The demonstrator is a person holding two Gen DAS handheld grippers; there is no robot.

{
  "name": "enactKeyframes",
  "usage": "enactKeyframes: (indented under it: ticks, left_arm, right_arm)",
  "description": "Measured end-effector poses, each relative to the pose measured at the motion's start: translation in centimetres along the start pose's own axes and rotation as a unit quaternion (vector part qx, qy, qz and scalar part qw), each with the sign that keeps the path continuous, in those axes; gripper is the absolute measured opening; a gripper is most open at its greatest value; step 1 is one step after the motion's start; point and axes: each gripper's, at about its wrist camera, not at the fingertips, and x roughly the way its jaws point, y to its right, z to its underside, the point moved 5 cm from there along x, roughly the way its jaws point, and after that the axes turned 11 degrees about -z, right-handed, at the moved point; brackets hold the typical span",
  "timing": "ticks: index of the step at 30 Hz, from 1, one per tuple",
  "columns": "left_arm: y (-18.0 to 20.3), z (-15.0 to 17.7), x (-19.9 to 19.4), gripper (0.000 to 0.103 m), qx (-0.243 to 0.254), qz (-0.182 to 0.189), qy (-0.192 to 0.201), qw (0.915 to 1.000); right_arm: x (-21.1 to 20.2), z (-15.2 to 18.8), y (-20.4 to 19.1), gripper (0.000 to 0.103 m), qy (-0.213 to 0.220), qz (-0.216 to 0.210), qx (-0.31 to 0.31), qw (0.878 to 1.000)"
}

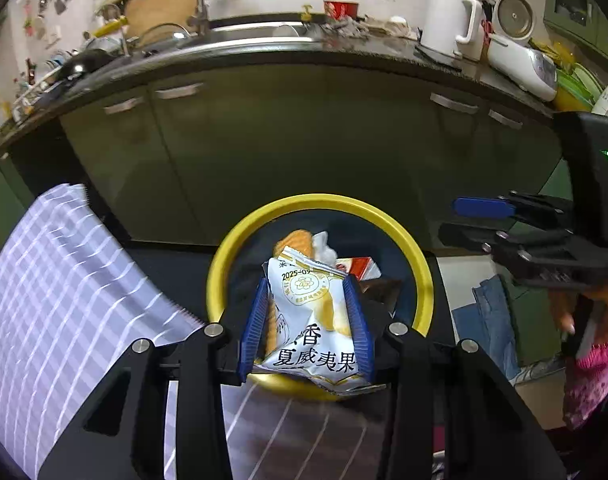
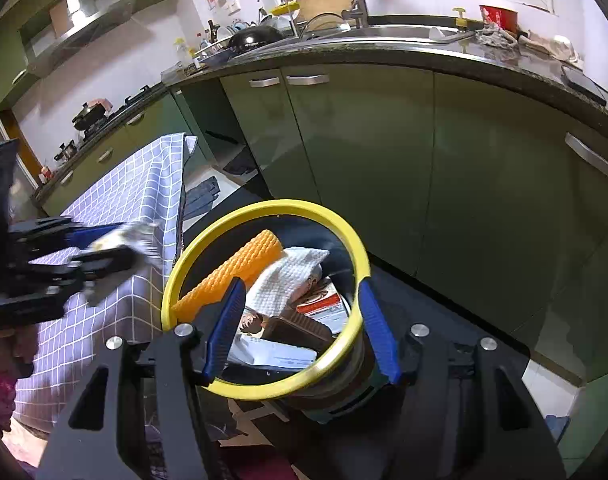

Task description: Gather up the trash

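My left gripper (image 1: 306, 292) is shut on a white and yellow snack wrapper (image 1: 310, 320) with Chinese print, held just above the yellow-rimmed trash bin (image 1: 408, 232). The bin holds an orange ridged snack (image 2: 231, 270), a white paper towel (image 2: 283, 276), a red and white carton (image 2: 322, 304) and other wrappers. My right gripper (image 2: 299, 284) is open and empty over the bin (image 2: 344, 232), its blue fingers (image 2: 378, 332) on either side of the near rim. The left gripper with the wrapper (image 2: 123, 238) shows blurred at the left of the right wrist view. The right gripper (image 1: 480, 220) shows at the right of the left wrist view.
A table with a purple checked cloth (image 1: 63, 280) stands left of the bin. Green kitchen cabinets (image 2: 384, 152) and a dark counter (image 1: 304, 56) with sink, kettle (image 1: 448, 20) and rice cooker run behind. Blue cloth (image 1: 492, 320) lies on the floor at right.
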Motion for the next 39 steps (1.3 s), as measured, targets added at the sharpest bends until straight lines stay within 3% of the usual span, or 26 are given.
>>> enactKeyframes:
  ticks: [7, 11, 13, 17, 21, 24, 27, 30, 35, 37, 39]
  left_arm:
    - [2.9, -1.8, 4.7, 0.041, 0.006, 0.005, -0.015, 0.9999]
    - [3.8, -1.9, 6.5, 0.065, 0.008, 0.0, -0.017, 0.9998]
    - [3.7, -1.6, 6.5, 0.066, 0.002, -0.005, -0.016, 0.9999]
    - [1.8, -0.6, 4.5, 0.076, -0.023, -0.023, -0.007, 0.9994]
    - [-1.5, 1.2, -0.2, 0.088, -0.064, -0.059, 0.023, 0.9959]
    - [-4.2, 3.6, -4.9, 0.095, -0.105, -0.094, 0.051, 0.9887]
    - [-6.9, 6.9, -9.5, 0.098, -0.151, -0.144, 0.068, 0.9756]
    - [-9.5, 11.2, -13.7, 0.098, -0.205, -0.202, 0.068, 0.9552]
    - [-12.1, 18.7, -20.4, 0.098, -0.276, -0.299, 0.061, 0.9116]
    - [-12.5, 21.2, -22.9, 0.098, -0.296, -0.327, 0.06, 0.8955]
    - [-12.7, 23.6, -25.4, 0.098, -0.316, -0.348, 0.064, 0.8804]
  right_arm:
    - [-0.3, -0.1, 0.3, 0.056, 0.005, -0.006, 0.006, 1.0]
    - [-1.1, -0.2, 0.3, 0.056, 0.014, -0.005, 0.011, 1.0]
    - [-1.5, -0.1, 0.2, 0.056, 0.016, -0.005, 0.01, 1.0]
    - [-1.5, 0.0, -0.4, 0.057, 0.015, -0.004, 0.004, 1.0]
    - [-1.0, 0.2, -1.4, 0.057, 0.011, -0.015, -0.001, 1.0]
    - [-0.3, 0.5, -3.2, 0.06, 0.001, -0.032, -0.017, 0.999]
    - [0.3, 1.0, -6.2, 0.06, -0.01, -0.05, -0.047, 0.998]
    - [0.5, 1.5, -9.6, 0.065, -0.012, -0.071, -0.08, 0.994]
    - [-0.3, 2.6, -15.2, 0.075, -0.007, -0.095, -0.141, 0.985]
    - [-1.1, 2.9, -16.7, 0.09, 0.005, -0.09, -0.159, 0.983]
    - [-2.5, 3.0, -18.3, 0.096, 0.025, -0.08, -0.18, 0.98]
